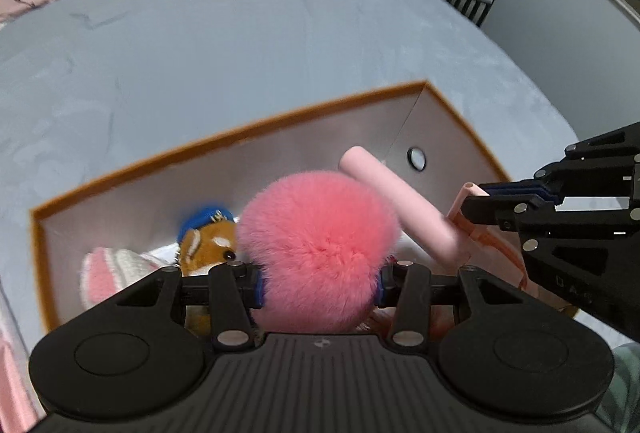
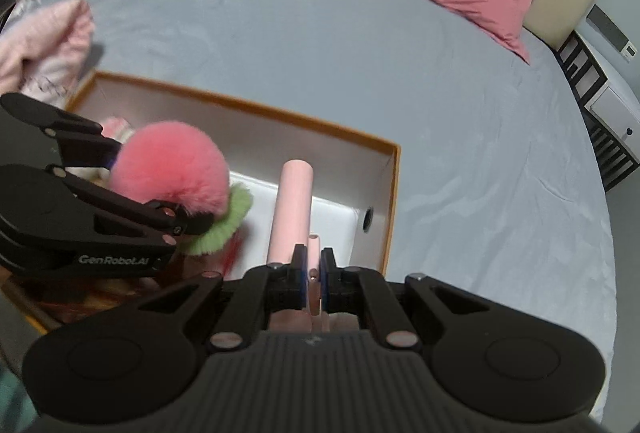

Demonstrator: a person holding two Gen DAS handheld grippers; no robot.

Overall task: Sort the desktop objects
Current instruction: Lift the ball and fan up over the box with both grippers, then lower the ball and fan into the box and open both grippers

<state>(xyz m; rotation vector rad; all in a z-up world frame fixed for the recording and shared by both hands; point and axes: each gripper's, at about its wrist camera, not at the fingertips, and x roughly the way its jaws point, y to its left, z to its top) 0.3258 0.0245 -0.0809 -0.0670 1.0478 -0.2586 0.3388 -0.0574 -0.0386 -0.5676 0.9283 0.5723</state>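
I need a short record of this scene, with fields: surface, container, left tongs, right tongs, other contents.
surface: grey-blue bed cover
container: open orange-edged box
left tongs: shut on pink fur pompom, above the box
right tongs: shut on thin pink piece, pink cylinder beside it
other contents: hamster plush with blue cap, green fluffy thing
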